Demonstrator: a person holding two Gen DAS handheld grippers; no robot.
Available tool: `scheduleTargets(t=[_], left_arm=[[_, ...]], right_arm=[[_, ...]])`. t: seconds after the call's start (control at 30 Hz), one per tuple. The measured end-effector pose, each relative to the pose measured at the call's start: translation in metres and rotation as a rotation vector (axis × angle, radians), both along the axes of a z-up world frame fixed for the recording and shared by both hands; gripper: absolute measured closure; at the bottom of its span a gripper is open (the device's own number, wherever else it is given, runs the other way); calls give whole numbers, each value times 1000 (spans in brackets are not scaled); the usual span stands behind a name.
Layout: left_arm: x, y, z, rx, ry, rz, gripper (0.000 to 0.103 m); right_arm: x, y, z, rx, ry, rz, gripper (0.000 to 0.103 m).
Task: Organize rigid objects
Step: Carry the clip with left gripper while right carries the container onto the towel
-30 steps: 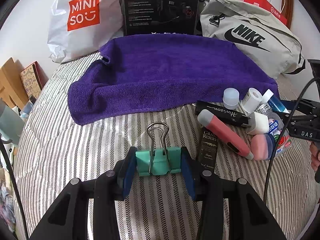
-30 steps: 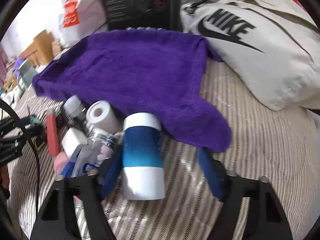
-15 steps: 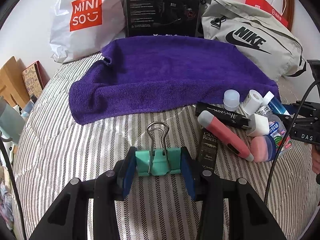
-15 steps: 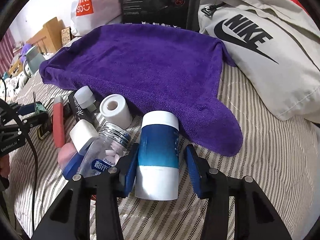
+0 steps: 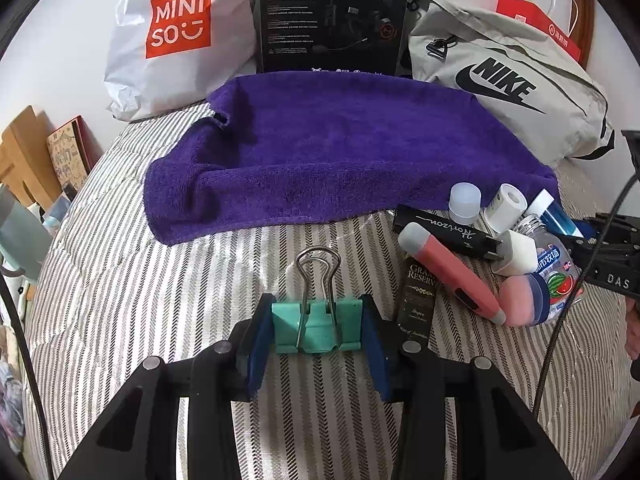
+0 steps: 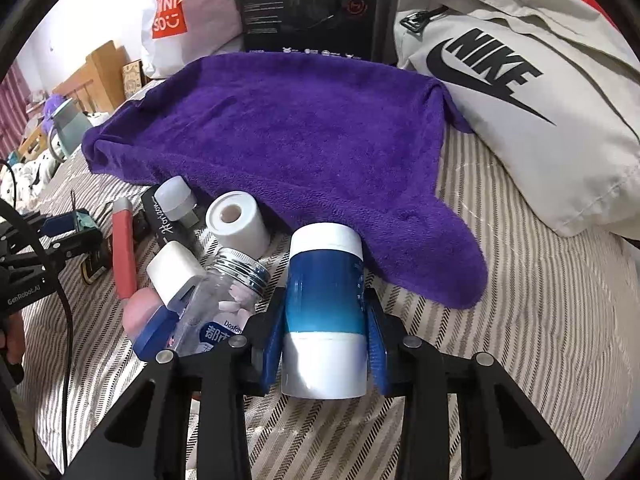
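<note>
So both hands are busy on the striped bed (image 5: 132, 292) right now. The left gripper (image 5: 317, 330) has its fingers clamped on a mint-green binder clip (image 5: 316, 326), one pad on each end of it, wire handles pointing away toward the purple towel (image 5: 340, 160). From the look of it the clip sits low over the bedspread, I can't tell if it's actually lifted. The right gripper (image 6: 325, 340) is closing on a blue-and-white bottle (image 6: 325, 312); the bottle lies between the fingers with its white cap toward the towel, and the pads look like they're already touching its sides. Just to the left of it is the rest of the pile: a clear jar with a silver lid (image 6: 224, 300), a white roll (image 6: 238, 228), a red pen-like thing (image 6: 123, 248), a black box with script lettering (image 5: 444, 232), all jumbled and touching each other. My guess is this is the pick-up step, each hand grabbing one item out of the clutter. Next move probably calls for the right hand to finish its squeeze before lifting, since that bottle is round and could roll out, then carry both things over to the towel, which seems like the sorting spot and has nothing on it yet.
</note>
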State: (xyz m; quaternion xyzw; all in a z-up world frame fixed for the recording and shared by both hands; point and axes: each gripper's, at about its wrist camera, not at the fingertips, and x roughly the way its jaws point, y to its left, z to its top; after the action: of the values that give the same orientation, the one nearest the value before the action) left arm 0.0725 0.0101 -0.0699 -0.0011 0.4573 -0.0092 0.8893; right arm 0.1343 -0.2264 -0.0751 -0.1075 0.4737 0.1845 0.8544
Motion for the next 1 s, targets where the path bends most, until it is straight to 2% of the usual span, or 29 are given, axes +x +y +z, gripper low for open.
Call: scheduleTargets(t=[0.5, 0.67, 1.0], left_arm=[[-15, 21, 20, -69, -14, 11, 64], [-12, 22, 31, -60, -25, 7, 64], [21, 25, 65, -51, -62, 1, 64]], right_arm=[[-28, -14, 16, 34, 18, -38, 67], [-32, -16, 17, 54, 33, -51, 67], [-14, -14, 43, 103, 21, -42, 67]])
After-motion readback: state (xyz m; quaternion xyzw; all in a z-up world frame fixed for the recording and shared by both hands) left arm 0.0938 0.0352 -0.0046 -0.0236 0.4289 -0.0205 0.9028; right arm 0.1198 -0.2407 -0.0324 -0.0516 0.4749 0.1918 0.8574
